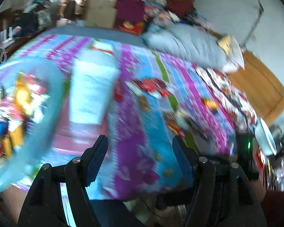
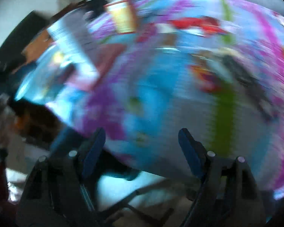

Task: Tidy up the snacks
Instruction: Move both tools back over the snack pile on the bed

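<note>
Both the left claw [image 1: 140, 157] and the right claw [image 2: 142, 149] stand apart and empty. Small red snack packets [image 1: 153, 87] lie loose on the colourful patterned bedcover [image 1: 142, 132], beside a round light-blue plastic basin [image 1: 53, 94] of snacks. They look light, crinkly and slippery; pinch a sealed edge.

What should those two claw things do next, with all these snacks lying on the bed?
Probably send the left gripper, open and empty, toward the red snack packet lying loose on the colourful bedspread. The light blue basin at left already holds packets, so the loose one likely belongs there.
</note>
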### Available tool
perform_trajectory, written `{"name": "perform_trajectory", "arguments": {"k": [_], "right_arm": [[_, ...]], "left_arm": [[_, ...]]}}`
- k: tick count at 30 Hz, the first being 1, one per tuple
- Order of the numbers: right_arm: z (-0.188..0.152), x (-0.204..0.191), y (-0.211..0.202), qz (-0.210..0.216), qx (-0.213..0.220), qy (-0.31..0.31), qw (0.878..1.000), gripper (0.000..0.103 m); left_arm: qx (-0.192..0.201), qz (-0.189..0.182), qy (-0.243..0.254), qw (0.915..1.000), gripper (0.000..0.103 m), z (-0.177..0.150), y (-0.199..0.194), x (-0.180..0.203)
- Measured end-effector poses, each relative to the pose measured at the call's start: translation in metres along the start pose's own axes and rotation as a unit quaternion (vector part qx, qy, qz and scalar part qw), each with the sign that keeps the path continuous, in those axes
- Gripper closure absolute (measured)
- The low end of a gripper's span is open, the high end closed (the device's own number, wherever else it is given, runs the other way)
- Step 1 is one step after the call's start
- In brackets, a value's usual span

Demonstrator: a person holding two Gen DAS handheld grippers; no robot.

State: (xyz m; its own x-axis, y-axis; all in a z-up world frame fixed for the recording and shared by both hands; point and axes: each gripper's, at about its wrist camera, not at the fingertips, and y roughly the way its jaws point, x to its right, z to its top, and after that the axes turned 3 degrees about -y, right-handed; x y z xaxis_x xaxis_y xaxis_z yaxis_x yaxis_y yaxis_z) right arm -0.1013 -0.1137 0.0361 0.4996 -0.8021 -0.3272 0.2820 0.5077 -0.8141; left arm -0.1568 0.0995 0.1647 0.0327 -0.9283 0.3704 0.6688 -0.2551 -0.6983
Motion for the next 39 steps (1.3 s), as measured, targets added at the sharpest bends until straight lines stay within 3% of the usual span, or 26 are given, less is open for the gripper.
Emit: {"name": "perform_trajectory", "arguments": {"k": [4,13,21,31,39], "right_arm": [[-0.008,0.043,-0.025,-0.041,0.033,0.024,0.998,0.022],[-0.035,0.074,-0.031,-0.004,0.068,0.080,0.994,0.022],[-0.037,0.085,-0.033,0.030,0.084,0.102,0.991,0.022],[-0.039,0.095,-0.032,0.053,0.087,0.124,0.987,0.021],[-0.038,0.092,-0.039,0.049,0.101,0.125,0.986,0.021]], "left_arm": [[-0.017,0.014,0.026,0.9994,0.031,-0.007,0.022,0.030],[-0.024,0.119,0.080,0.9894,0.031,-0.005,0.038,0.046],[-0.018,0.168,0.097,0.9808,0.031,-0.001,0.039,0.053],[-0.015,0.187,0.121,0.9748,0.031,-0.001,0.037,0.070],[-0.027,0.159,0.116,0.9800,0.031,-0.008,0.033,0.077]]}}
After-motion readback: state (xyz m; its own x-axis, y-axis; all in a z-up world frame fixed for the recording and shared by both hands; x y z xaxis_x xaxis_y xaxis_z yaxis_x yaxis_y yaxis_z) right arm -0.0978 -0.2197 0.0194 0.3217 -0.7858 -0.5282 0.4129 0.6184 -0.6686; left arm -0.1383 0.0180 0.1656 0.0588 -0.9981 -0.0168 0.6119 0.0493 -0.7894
